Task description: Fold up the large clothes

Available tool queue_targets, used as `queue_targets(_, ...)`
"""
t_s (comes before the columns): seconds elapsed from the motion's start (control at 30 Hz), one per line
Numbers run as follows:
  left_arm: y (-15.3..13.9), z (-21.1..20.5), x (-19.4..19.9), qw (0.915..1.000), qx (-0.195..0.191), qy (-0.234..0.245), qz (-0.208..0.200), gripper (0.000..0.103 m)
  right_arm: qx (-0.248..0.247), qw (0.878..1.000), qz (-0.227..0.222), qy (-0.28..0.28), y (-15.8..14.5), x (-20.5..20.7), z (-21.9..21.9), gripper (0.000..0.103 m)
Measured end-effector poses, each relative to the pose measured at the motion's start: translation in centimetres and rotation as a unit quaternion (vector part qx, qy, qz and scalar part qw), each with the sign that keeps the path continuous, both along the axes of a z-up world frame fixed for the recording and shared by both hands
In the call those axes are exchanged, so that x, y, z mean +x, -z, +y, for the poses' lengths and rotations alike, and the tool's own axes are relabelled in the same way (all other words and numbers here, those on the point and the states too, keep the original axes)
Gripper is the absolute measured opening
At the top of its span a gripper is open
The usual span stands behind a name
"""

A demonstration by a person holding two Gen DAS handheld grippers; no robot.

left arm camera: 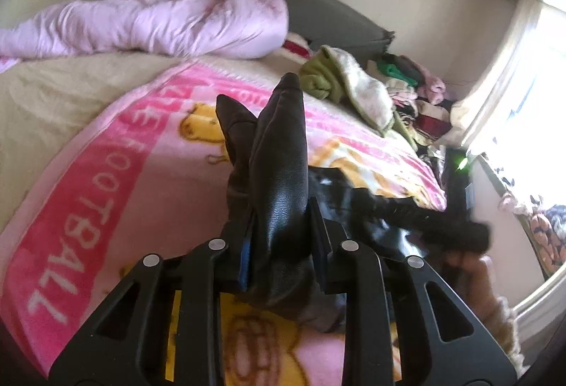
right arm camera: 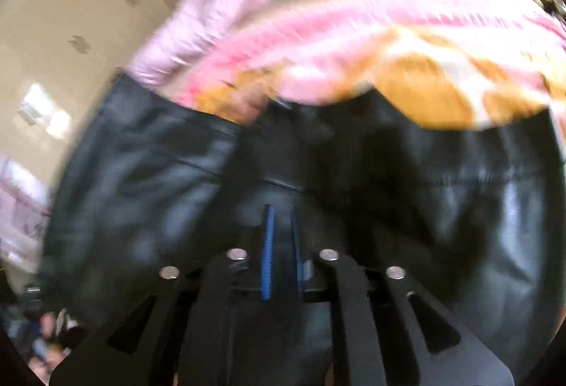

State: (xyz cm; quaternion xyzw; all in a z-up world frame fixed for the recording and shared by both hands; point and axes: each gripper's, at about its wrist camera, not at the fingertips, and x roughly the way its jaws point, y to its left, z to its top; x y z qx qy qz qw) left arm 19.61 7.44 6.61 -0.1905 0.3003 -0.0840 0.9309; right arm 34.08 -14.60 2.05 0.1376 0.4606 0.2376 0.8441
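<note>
A black leather garment lies over a pink cartoon blanket on the bed. My left gripper is shut on a bunched fold of the leather, which sticks up between the fingers; the rest trails to the right. In the blurred right wrist view, the black leather fills the lower frame, and my right gripper is shut on a fold of it, with the blue pads close together. The pink blanket lies beyond.
A rolled pale pink duvet lies along the far side of the bed. A green and cream garment and a pile of mixed clothes sit at the far right, near a bright window. A grey headboard stands behind.
</note>
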Motion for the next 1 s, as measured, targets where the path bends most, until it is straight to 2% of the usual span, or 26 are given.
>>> queue_targets(0.03,-0.4,-0.7,-0.2,1.0,0.003,0.006,-0.006,0.017,0.01,1.0,-0.012,-0.013,-1.6,-0.6,0.3,0.054)
queue_targets(0.07,-0.9,-1.6,-0.5,0.9998,0.008,0.014,-0.014,0.017,0.017,0.999,-0.028,-0.027,-3.5,-1.4,0.7,0.065)
queue_targets(0.2,-2.1,-4.5,-1.2,0.9985,0.027,0.036,-0.032,0.016,0.018,0.994,-0.073,-0.073,-9.2,-4.1,2.6,0.072)
queue_targets(0.3,-2.5,-6.1,-1.6,0.9973,0.039,0.048,-0.039,0.015,-0.012,0.993,-0.086,-0.084,-11.8,-5.3,4.0,0.077)
queue_targets(0.43,-2.7,-7.9,-2.3,0.9953,0.053,0.067,-0.047,0.007,-0.055,0.992,-0.064,-0.096,-12.0,-5.1,5.3,0.077)
queue_targets(0.53,-2.8,-9.2,-2.7,0.9934,0.061,0.084,-0.049,0.006,-0.081,0.991,-0.024,-0.101,-10.2,-4.1,6.1,0.077)
queue_targets(0.63,-1.9,-10.0,-2.2,0.9924,0.079,0.087,-0.038,0.004,-0.095,0.99,-0.005,-0.102,-8.6,-3.0,7.2,0.077)
queue_targets(0.7,-1.3,-9.8,-1.9,0.9927,0.083,0.083,-0.03,0.003,-0.1,0.989,0.009,-0.109,-7.4,-2.2,7.9,0.065)
queue_targets(0.73,-0.9,-9.6,-1.8,0.9929,0.084,0.08,-0.025,0.003,-0.097,0.988,0.012,-0.117,-6.9,-1.9,8.2,0.041)
queue_targets(0.77,-0.6,-9.0,-1.6,0.9938,0.078,0.077,-0.018,0.003,-0.082,0.988,0.025,-0.125,-6.1,-1.4,8.4,0.028)
queue_targets(0.87,-0.5,-7.9,-1.8,0.9948,0.064,0.078,-0.016,0.004,-0.056,0.989,0.02,-0.135,-6.0,-1.7,8.6,0.016)
queue_targets(1.0,-1.6,-6.6,-3.1,0.9948,0.027,0.092,-0.032,0.015,-0.038,0.989,-0.022,-0.144,-7.1,-3.2,7.9,0.011)
